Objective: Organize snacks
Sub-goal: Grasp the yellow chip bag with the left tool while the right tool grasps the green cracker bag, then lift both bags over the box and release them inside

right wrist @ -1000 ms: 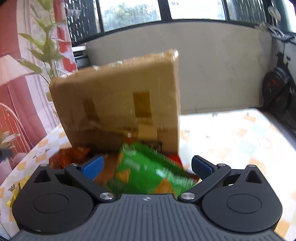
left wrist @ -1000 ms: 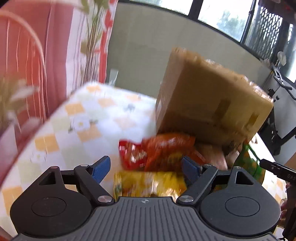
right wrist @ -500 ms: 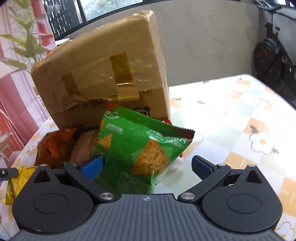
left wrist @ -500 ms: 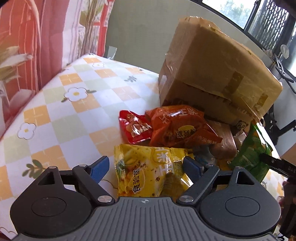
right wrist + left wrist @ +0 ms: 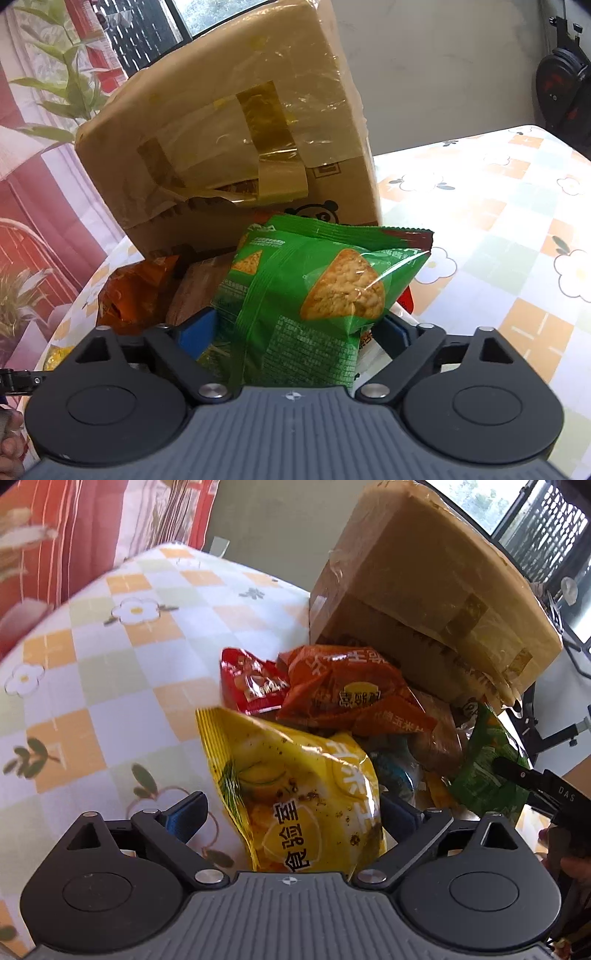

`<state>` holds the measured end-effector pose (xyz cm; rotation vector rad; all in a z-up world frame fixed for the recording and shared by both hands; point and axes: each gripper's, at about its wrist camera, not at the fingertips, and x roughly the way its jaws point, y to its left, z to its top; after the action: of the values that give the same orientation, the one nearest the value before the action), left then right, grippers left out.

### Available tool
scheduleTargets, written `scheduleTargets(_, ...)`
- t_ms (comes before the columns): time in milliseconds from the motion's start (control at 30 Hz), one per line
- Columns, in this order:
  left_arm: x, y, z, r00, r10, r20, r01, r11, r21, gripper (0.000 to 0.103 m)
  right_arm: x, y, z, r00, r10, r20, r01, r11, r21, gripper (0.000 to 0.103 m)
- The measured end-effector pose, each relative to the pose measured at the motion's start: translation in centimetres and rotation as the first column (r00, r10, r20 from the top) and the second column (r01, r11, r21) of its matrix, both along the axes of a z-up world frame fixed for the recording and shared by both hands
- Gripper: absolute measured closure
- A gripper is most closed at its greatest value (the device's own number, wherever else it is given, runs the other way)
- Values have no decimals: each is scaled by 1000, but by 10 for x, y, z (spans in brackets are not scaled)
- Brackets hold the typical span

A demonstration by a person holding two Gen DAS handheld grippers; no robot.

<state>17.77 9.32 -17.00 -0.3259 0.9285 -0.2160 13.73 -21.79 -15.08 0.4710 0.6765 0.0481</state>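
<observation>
Snacks lie in a loose heap on the table (image 5: 122, 686) at the foot of a taped cardboard box (image 5: 424, 590) — none of them looks sorted yet, so the organizing seems barely begun. In the left wrist view the left tool (image 5: 291, 812) stands with its jaws spread wide, having just been opening, and the yellow chip bag (image 5: 295, 786) sits between them; its left finger (image 5: 184, 810) is clear of the bag, so nothing is gripped. Behind the yellow bag lie an orange bag (image 5: 347, 698) and a small red packet (image 5: 251, 683), touching each other and close against the box.

In the right wrist view the right tool (image 5: 299, 328) has just been closing, and the green cracker bag (image 5: 317, 288) fills the space between its jaws — whether the pads press on it yet I cannot tell. The box's taped side faces both cameras, and no open side shows. By my reading, the first picks are only now being set up, and every bag remains to be placed.
</observation>
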Motion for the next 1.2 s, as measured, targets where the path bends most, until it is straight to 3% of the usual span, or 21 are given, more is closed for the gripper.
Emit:
scheduleTargets(67, -1, 1, -1, 1000, 6, 2, -6, 1000, -17, 9, -1, -1, 1, 1000, 3, 0, -3, 1000, 4, 17)
scheduleTargets(100, -1, 1, -1, 1000, 2, 12, -1, 999, -36, 23, 0, -1, 1, 1000, 4, 0, -4, 1000, 4, 18)
scheduleTargets(133, -2, 1, 1, 1000, -8, 24, 9, 999, -52, 31, 0, -1, 2, 1000, 6, 0, -6, 1000, 4, 19)
scheduleTargets(200, -4, -4, 6, 998, -30, 50, 31, 999, -12, 37, 0, 0, 3, 1000, 11, 5, -11, 1000, 3, 21)
scheduleTargets(600, -14, -24, 53, 980, -84, 182, 82, 996, 21, 38, -5, 8, 20, 997, 72, 27, -71, 997, -33, 40)
scheduleTargets(767, -11, -30, 64, 977, -91, 193, 91, 996, 10, 38, -16, 12, 35, 992, 105, 70, -101, 993, -54, 42)
scheduleTargets(1200, -8, -40, 102, 941, -109, 320, 108, 994, 22, 38, -36, -2, 67, 981, 106, 165, -100, 994, -44, 43)
